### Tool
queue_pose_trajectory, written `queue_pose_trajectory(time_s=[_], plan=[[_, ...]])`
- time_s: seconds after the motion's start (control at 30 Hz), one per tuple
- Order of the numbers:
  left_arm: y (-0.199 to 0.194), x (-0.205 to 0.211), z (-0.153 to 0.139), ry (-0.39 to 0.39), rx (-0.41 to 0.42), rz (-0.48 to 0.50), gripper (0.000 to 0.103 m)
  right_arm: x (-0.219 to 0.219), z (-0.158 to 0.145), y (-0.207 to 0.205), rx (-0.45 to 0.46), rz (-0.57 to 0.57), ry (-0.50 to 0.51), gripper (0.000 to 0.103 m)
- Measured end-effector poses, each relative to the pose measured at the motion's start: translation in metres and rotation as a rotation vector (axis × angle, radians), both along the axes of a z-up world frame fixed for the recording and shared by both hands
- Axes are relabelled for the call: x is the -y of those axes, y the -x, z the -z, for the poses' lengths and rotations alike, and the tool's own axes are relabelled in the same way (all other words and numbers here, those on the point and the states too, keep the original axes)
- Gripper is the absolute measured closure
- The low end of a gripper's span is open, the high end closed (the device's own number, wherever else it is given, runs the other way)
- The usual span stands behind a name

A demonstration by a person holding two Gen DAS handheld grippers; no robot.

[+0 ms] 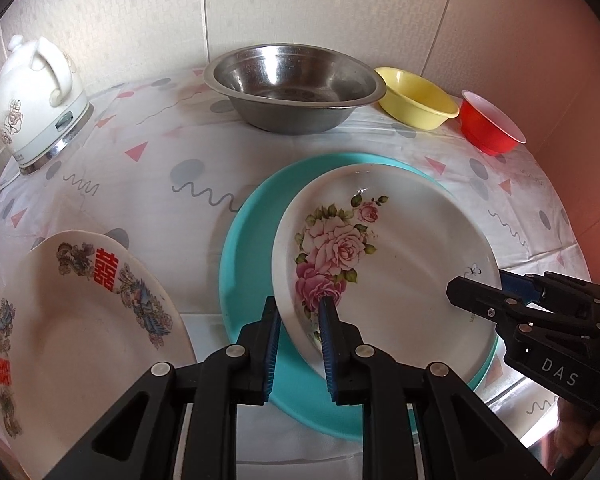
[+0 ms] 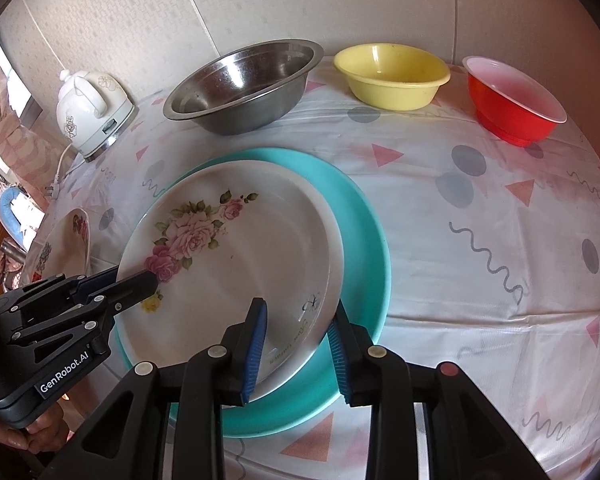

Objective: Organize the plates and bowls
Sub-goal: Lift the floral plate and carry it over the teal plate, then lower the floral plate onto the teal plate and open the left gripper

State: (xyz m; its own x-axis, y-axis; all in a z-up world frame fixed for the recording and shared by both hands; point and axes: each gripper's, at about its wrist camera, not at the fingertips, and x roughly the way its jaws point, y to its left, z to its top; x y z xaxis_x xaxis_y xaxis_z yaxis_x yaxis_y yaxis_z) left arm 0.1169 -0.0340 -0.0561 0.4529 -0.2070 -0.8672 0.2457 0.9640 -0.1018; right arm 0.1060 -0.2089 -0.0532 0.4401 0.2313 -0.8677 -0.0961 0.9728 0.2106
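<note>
A white plate with pink roses (image 1: 400, 260) (image 2: 240, 280) lies on a larger teal plate (image 1: 252, 240) (image 2: 364, 248) on the patterned tablecloth. My left gripper (image 1: 298, 308) is shut on the rose plate's left rim, one pad above it and one below; the right wrist view shows this left gripper (image 2: 140, 276) at the flower side. My right gripper (image 2: 298, 308) straddles the opposite rim. Its jaws stand apart and the pads do not press on the plate. In the left wrist view the right gripper (image 1: 484, 284) reaches over the right rim.
A white plate with a red emblem (image 1: 80, 320) (image 2: 68, 240) lies to the left. Along the back stand a steel bowl (image 1: 292, 84) (image 2: 240, 84), a yellow bowl (image 1: 416, 96) (image 2: 392, 76) and a red bowl (image 1: 488, 124) (image 2: 512, 100). A white kettle (image 1: 40, 92) (image 2: 92, 112) stands at the back left.
</note>
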Motion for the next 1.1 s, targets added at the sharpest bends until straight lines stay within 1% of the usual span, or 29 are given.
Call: queue_pose_trajectory(time_s=[0.13,0.3,0.4,0.43,0.5,0.57,0.7,0.73,0.93,1.1], plan=[[0.001,-0.001,0.000,0.007,0.002,-0.004,0.083,-0.004,0.000,0.002,0.012,-0.001,0.030,0.070],[0.001,-0.003,0.000,0.028,-0.006,-0.011,0.082,-0.008,-0.001,0.003,0.025,0.008,0.043,0.062],[0.002,-0.004,0.000,0.038,-0.008,-0.020,0.081,-0.014,-0.001,0.004,0.032,-0.007,0.081,0.059],[0.002,-0.004,0.000,0.038,-0.007,-0.022,0.081,-0.015,-0.001,0.004,0.034,-0.011,0.087,0.057],[0.002,-0.003,0.000,0.039,-0.009,-0.024,0.081,-0.017,-0.001,0.005,0.033,-0.014,0.078,0.047],[0.002,-0.003,0.000,0.042,-0.011,-0.024,0.080,-0.021,-0.001,0.004,0.032,-0.020,0.077,0.040],[0.002,-0.003,-0.001,0.036,-0.004,-0.038,0.080,-0.033,0.001,0.007,0.047,-0.045,0.140,0.032],[0.002,-0.004,-0.001,0.030,-0.001,-0.044,0.080,-0.033,0.001,0.007,0.046,-0.046,0.130,0.030],[0.006,-0.006,-0.007,0.018,0.031,-0.062,0.080,-0.033,0.001,0.009,0.054,-0.054,0.133,0.028],[0.013,-0.012,-0.022,0.004,0.086,-0.075,0.077,-0.020,-0.002,0.009,0.032,-0.016,0.054,0.028]])
